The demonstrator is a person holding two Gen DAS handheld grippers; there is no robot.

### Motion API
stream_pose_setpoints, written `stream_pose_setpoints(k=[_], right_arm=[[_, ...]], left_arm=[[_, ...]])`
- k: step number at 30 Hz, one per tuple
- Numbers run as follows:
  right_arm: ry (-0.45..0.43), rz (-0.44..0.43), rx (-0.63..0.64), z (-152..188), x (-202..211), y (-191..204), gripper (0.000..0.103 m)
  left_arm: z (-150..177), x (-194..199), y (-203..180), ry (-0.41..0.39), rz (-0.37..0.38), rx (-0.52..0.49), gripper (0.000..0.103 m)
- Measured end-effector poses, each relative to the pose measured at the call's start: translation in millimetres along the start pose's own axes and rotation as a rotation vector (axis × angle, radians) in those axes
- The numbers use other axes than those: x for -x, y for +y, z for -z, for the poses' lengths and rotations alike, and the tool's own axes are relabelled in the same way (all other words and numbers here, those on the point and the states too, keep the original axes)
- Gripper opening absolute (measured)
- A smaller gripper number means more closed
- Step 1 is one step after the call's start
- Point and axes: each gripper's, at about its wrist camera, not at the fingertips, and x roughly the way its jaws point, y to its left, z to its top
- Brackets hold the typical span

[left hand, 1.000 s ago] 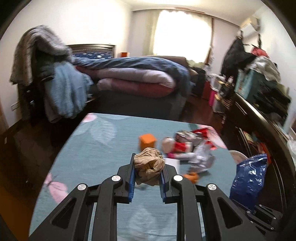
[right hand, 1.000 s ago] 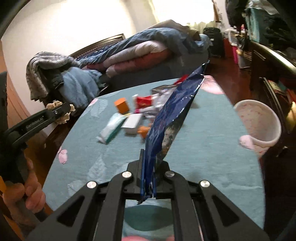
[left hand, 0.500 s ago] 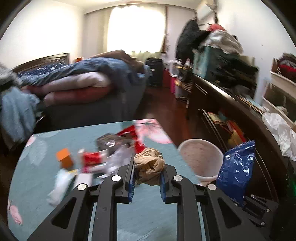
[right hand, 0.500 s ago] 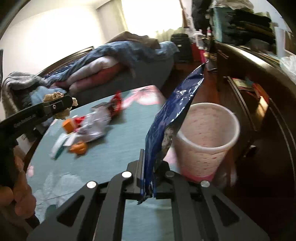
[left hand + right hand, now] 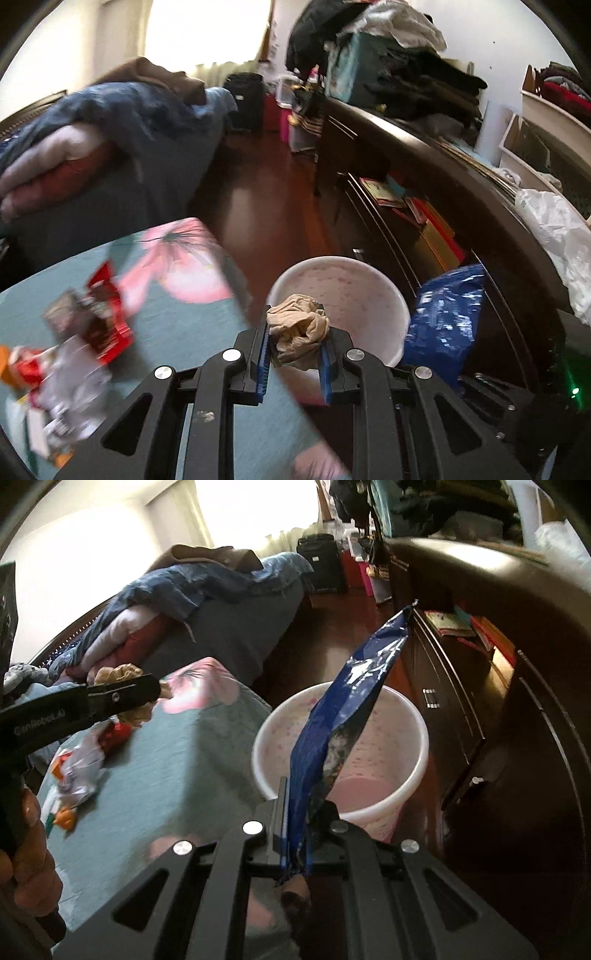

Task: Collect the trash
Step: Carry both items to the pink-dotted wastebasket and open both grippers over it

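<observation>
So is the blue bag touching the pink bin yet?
Cannot tell. In the right wrist view the blue bag, clamped in the right gripper, overlaps the bin, but depth between them is unclear.

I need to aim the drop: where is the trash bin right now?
The trash bin stands on the floor just off the table's right edge, beside the dark cabinet.

You hold a tan wad (image 5: pixel 298 331) and a glossy blue bag (image 5: pixel 343 709); the bin (image 5: pixel 415 775) is white, pink-speckled; the cloth (image 5: pixel 177 771) teal with pink flowers.
</observation>
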Motion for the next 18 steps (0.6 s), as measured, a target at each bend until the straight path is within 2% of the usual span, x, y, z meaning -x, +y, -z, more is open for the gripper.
stream_pose_setpoints(k=[6,10,12,13,14,15,17,18], right_arm=[[0.029,-0.013,-0.024,-12,-41,-23,0.01],[0.035,-0.015,-0.046,-20,-61,-36,0.011],[0.032,-0.013,-0.053,-23,-69,-41,0.022],[0.026,-0.009,-0.054,-25,-72,-44,0.025],[0.023,0.003,-0.055,-26,-76,-46,0.034],[0.021,0.009,-0.055,-27,-79,-47,0.039],[0.014,0.016,-0.057,-28,-82,-50,0.04],[0.014,0.019,-0.059,-28,-83,-50,0.041]], left_arm=[[-17,-46,-17,0.031,0.034,-0.031,0.022],[-23,-68,-21,0.045,0.037,-0.043,0.029],[-27,-73,-18,0.038,0.036,-0.027,0.042],[-28,-73,-16,0.032,0.039,-0.02,0.051],[-29,-73,-15,0.026,0.04,-0.014,0.062],[-31,-72,-13,0.016,0.045,-0.004,0.066],[-35,-71,-13,0.002,0.052,0.002,0.076],[-36,-69,-14,-0.008,0.056,0.0,0.077]])
